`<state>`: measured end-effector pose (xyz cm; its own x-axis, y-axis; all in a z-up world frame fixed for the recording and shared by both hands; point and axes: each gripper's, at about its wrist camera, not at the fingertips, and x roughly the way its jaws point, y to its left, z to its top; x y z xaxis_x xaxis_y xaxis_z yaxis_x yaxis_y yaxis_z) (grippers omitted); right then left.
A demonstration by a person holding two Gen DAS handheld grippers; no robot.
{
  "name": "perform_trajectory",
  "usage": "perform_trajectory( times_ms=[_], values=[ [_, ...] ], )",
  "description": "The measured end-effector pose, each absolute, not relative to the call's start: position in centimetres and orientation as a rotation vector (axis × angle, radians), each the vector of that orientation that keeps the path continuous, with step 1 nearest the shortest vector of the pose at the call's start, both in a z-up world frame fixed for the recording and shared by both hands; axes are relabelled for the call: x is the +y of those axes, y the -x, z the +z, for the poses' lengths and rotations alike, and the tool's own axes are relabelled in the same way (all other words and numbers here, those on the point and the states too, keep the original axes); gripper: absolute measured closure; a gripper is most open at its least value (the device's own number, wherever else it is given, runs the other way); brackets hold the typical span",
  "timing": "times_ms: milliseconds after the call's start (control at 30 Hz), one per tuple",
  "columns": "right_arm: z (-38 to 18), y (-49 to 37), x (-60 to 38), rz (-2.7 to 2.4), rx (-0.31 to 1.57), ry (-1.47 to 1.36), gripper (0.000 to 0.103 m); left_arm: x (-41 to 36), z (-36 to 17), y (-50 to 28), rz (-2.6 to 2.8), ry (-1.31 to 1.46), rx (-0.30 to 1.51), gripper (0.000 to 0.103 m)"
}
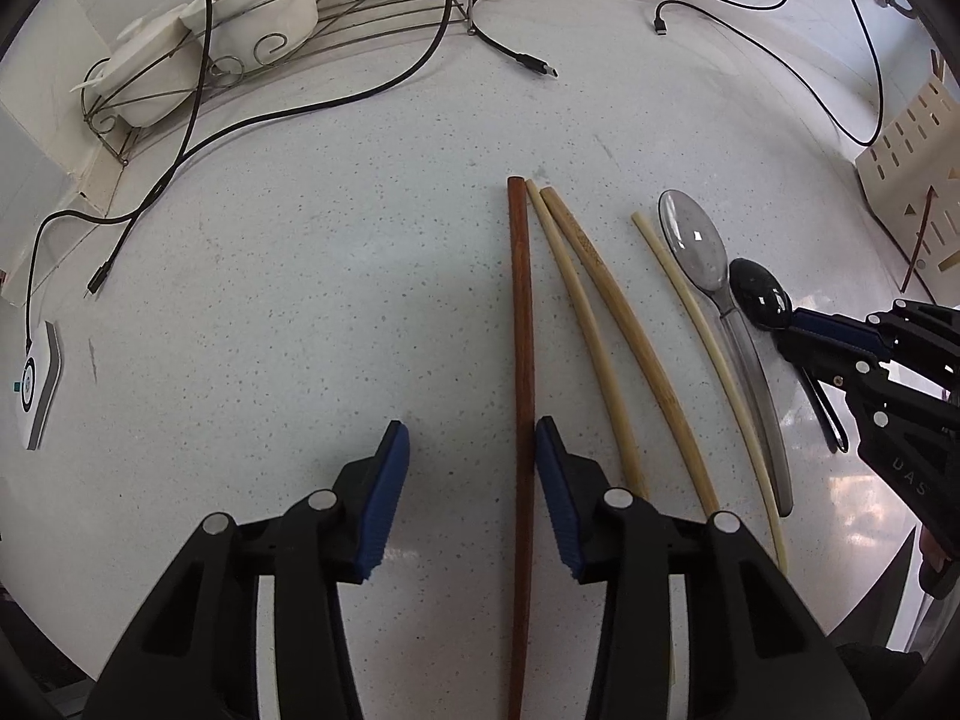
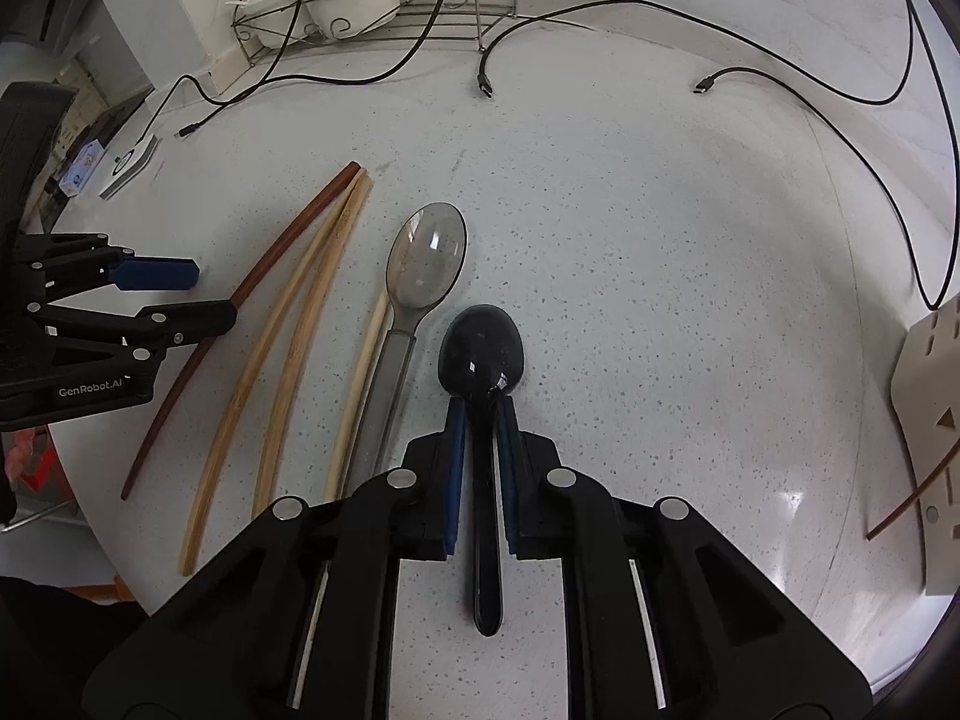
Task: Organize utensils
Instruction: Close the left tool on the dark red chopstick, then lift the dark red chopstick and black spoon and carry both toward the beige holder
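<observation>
The speckled white countertop (image 1: 300, 300) is carrying everything; the left gripper (image 1: 473, 462) is hanging with its fingers spread wide, straddling the reddish-brown chopstick (image 1: 521, 330), which is lying just beside its right pad; the right gripper (image 2: 480, 426) is pinching the handle of the black spoon (image 2: 482, 348), whose bowl is lying on the counter. Between them three pale chopsticks (image 1: 600, 312) and a clear grey spoon (image 2: 427, 258) are lying side by side; a cream slotted utensil holder (image 1: 912, 138) is standing at the right edge, and black cables (image 1: 336, 102) are trailing behind.

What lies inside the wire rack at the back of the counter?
The wire rack holds two white lidded pots, and a black cable is draped across them. Their far sides are hidden.
</observation>
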<state>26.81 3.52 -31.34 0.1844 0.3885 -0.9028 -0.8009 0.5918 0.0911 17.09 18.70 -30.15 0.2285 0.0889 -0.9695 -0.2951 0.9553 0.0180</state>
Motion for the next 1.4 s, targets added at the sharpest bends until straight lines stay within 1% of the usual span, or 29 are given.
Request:
perform_trajectory(
  times_ms=[100,133,167,233,300,333,600,933,1167,1400],
  values=[
    [-31.3,-26.8,3.6,0.88,1.09,0.463,0.093,18.2,-30.2,-17.3,0.252,0.169,1.321,0.071],
    [-31.3,-26.8,3.6,0.881,1.092,0.46,0.093,18.1,-30.2,-17.4,0.249,0.165,1.323,0.076],
    [-31.3,-26.8,3.5,0.88,1.094,0.454,0.094,17.9,-30.2,-17.6,0.246,0.159,1.325,0.078],
    [-31.2,-26.9,3.4,0.877,1.1,0.436,0.095,17.8,-30.2,-17.7,0.243,0.153,1.329,0.088],
    [-30.8,-26.9,3.2,0.886,1.098,0.401,0.095,18.0,-30.2,-17.8,0.237,0.166,1.332,0.092],
    [-30.5,-26.9,3.2,0.887,1.094,0.393,0.095,18.1,-30.1,-17.9,0.233,0.175,1.333,0.096],
    [-30.3,-27.0,2.8,0.884,1.098,0.371,0.096,18.7,-30.0,-17.9,0.229,0.191,1.322,0.097],
    [-29.6,-27.5,1.5,0.877,1.106,0.292,0.096,18.7,-27.7,-17.1,0.235,0.201,1.259,0.097],
    [-28.3,-27.5,0.4,0.865,1.077,0.261,0.096,18.3,-26.0,-16.5,0.219,0.199,1.219,0.097],
    [-25.8,-27.5,-1.6,0.838,1.02,0.21,0.096,18.1,-23.5,-16.8,0.189,0.222,1.145,0.097]
  ],
)
